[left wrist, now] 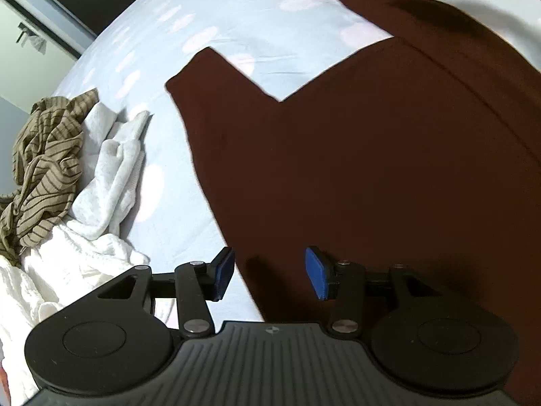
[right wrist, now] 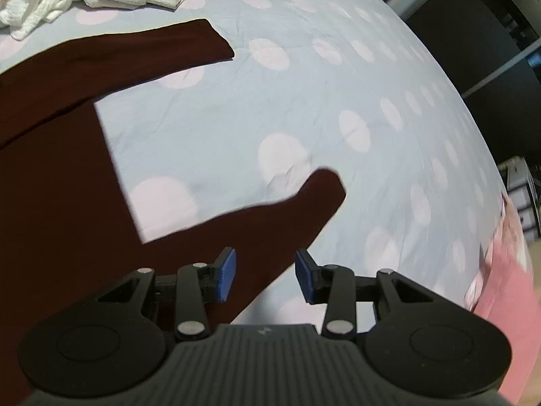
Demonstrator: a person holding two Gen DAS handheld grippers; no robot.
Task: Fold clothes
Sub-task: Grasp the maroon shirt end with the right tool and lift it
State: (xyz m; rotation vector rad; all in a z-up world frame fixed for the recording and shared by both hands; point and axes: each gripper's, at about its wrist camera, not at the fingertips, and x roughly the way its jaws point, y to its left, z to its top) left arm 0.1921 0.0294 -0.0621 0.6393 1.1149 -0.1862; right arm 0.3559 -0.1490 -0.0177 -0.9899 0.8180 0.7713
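Both pairs of jaws stand partly open with nothing between their blue pads: our left gripper (left wrist: pixel 270 272) hangs over the edge of the garment's body, our right gripper (right wrist: pixel 264 275) over one sleeve, and neither has cloth pinched.

Under everything we see the bed sheet (right wrist: pixel 236 128), pale blue with pink dots, filling most of both views. Spread flat on it lies the maroon long-sleeved top (left wrist: pixel 372 176), the piece we are working on. Its body runs under the left gripper, and both sleeves are stretched out away from the body. In the right wrist view the far sleeve (right wrist: pixel 142 47) lies straight across the sheet, while the near sleeve (right wrist: pixel 287 213) angles out from beneath the right gripper's pads.

Off to the side we have a heap of unfolded laundry: white towelling cloth (left wrist: pixel 101 182) and a brown striped garment (left wrist: pixel 44 165) crumpled on top of it. A pink cloth (right wrist: pixel 507 287) shows at the bed's edge.

We judge the top laid out and the first fold not yet made. Next we would need to lower each gripper onto the fabric, close on a single layer at the sleeve and side edge, and carry them inward over the body.
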